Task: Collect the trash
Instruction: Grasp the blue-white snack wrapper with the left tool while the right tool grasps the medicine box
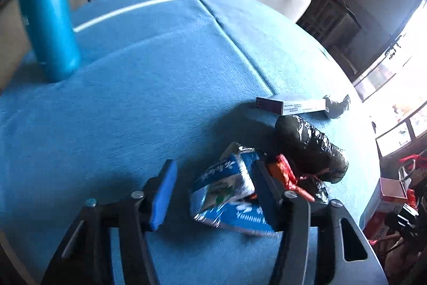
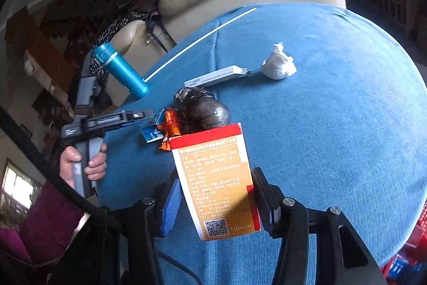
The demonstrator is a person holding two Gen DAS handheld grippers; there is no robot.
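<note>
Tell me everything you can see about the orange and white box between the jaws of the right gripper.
The orange and white box is a small cardboard carton, like a medicine pack, with a red band along its top edge, a white border, printed text and a QR code near its lower end. It looks intact and stands tilted, upper end leaning away, above the blue tablecloth. The right gripper has its jaws at both sides; contact on the left looks unclear.

The worktop (image 2: pixel 333 124) wears blue cloth with one white stripe. The box (image 2: pixel 216 178) is orange, red-edged; the carton (image 1: pixel 226 194) blue and white; the flask (image 1: pixel 48 18) turquoise.
</note>
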